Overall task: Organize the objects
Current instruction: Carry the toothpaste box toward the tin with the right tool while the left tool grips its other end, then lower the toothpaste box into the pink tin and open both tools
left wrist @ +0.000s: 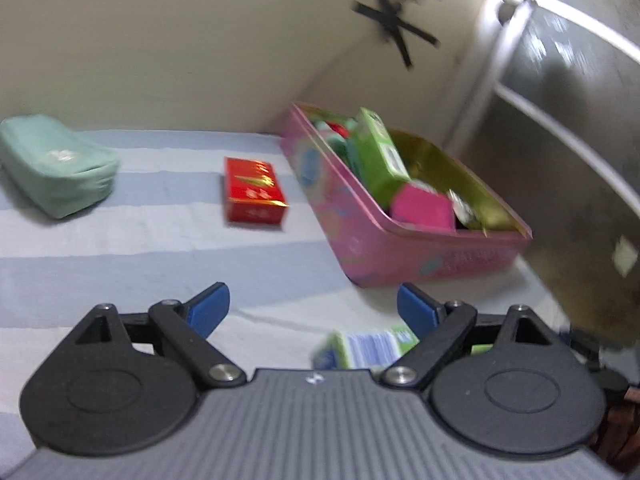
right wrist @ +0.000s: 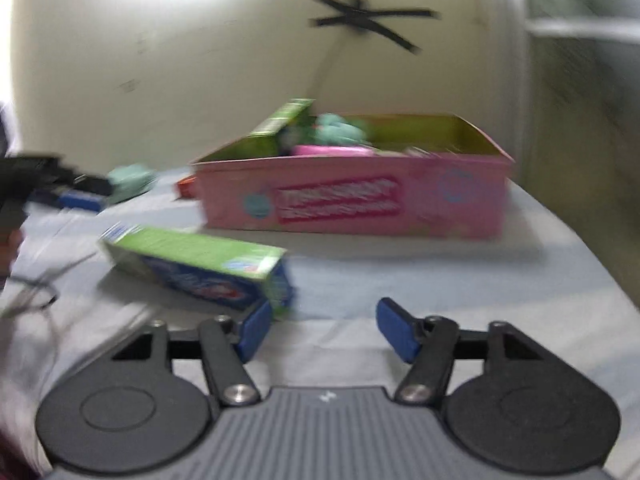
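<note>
The right gripper [right wrist: 320, 326] gapes wide, empty, its left pad [right wrist: 256, 330] beside the toothpaste box [right wrist: 200, 266] lying before the pink tin [right wrist: 352, 204]. The left gripper [left wrist: 313, 312] is spread, empty, above the cloth [left wrist: 120, 248].

A pink tin box [left wrist: 404, 256] stands open at the far right corner of the striped bedsheet [left wrist: 120, 240], holding a green carton [left wrist: 378, 156] that leans tilted up over its far wall, a pink box [left wrist: 422, 208] and some teal items too blurred to name. A red pack with gold print [left wrist: 254, 192] lies flat just left of the tin, apart from it, and a mint-green pouch [left wrist: 56, 164] lies well apart near the far left edge. A green-and-blue toothpaste carton [right wrist: 200, 268] lies on its long side nearer the front edge, apart from the tin.
</note>
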{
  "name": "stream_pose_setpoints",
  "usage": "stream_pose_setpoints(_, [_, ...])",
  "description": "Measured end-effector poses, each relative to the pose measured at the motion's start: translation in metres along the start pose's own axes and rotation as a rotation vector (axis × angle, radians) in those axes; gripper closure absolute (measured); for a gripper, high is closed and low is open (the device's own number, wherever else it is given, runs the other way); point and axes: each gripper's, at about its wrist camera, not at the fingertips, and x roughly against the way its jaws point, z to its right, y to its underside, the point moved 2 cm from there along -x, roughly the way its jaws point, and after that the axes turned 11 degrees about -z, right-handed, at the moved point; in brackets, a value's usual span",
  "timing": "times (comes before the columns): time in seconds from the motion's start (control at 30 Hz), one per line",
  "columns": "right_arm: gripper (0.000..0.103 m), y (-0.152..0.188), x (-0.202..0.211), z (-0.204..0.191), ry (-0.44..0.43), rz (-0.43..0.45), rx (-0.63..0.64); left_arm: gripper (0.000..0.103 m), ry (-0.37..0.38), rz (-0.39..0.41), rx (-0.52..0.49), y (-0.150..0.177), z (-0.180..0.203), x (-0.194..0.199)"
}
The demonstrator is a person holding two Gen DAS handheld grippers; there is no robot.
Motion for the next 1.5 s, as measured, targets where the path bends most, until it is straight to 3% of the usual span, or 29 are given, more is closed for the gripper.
stream_pose_setpoints(0.03, [0.029,-0.001,-0.001,-0.007,-0.016,0.008,0.037,0.011,-0.013,-0.011,-0.020,0.002,0.006,-0.002])
stream_pose_setpoints(0.17, [0.027,-0.007,-0.018,-0.024,-0.062,0.010,0.126,0.011,-0.022,-0.080,-0.018,0.007,0.008,-0.015])
stream_pose_setpoints(0.37, [0.029,-0.021,-0.043,-0.028,-0.102,-0.014,0.175,0.011,0.088,-0.161,0.031,0.012,0.013,-0.038])
stream_pose_setpoints(0.4, [0.037,-0.023,-0.048,-0.029,-0.113,-0.022,0.185,0.015,0.114,-0.165,0.036,0.012,0.015,-0.043])
stream_pose_setpoints(0.57, [0.042,-0.028,-0.051,-0.027,-0.096,-0.016,0.190,0.020,0.096,-0.128,0.037,0.001,0.033,-0.038])
stream_pose_setpoints(0.77, [0.042,-0.061,-0.016,0.003,-0.086,0.150,0.133,0.021,0.102,-0.005,-0.068,-0.048,0.079,-0.012])
stream_pose_setpoints(0.9, [0.041,-0.091,-0.017,0.028,-0.023,0.179,0.135,0.019,0.097,0.033,-0.106,-0.084,0.102,-0.029])
stream_pose_setpoints(1.07, [0.041,-0.118,-0.042,0.058,0.002,0.142,0.133,0.019,0.106,0.033,-0.049,-0.112,0.106,-0.063])
stream_pose_setpoints(1.17, [0.037,-0.122,-0.062,0.066,0.026,0.120,0.139,0.019,0.102,0.016,-0.030,-0.117,0.104,-0.079])
stream_pose_setpoints(1.3, [0.028,-0.123,-0.079,0.073,0.170,0.182,0.099,0.021,0.031,-0.003,-0.042,-0.114,0.106,-0.096])
stream_pose_setpoints(1.5, [0.028,-0.114,-0.075,0.085,0.082,0.224,-0.088,0.021,0.000,-0.019,-0.030,-0.101,0.099,-0.094])
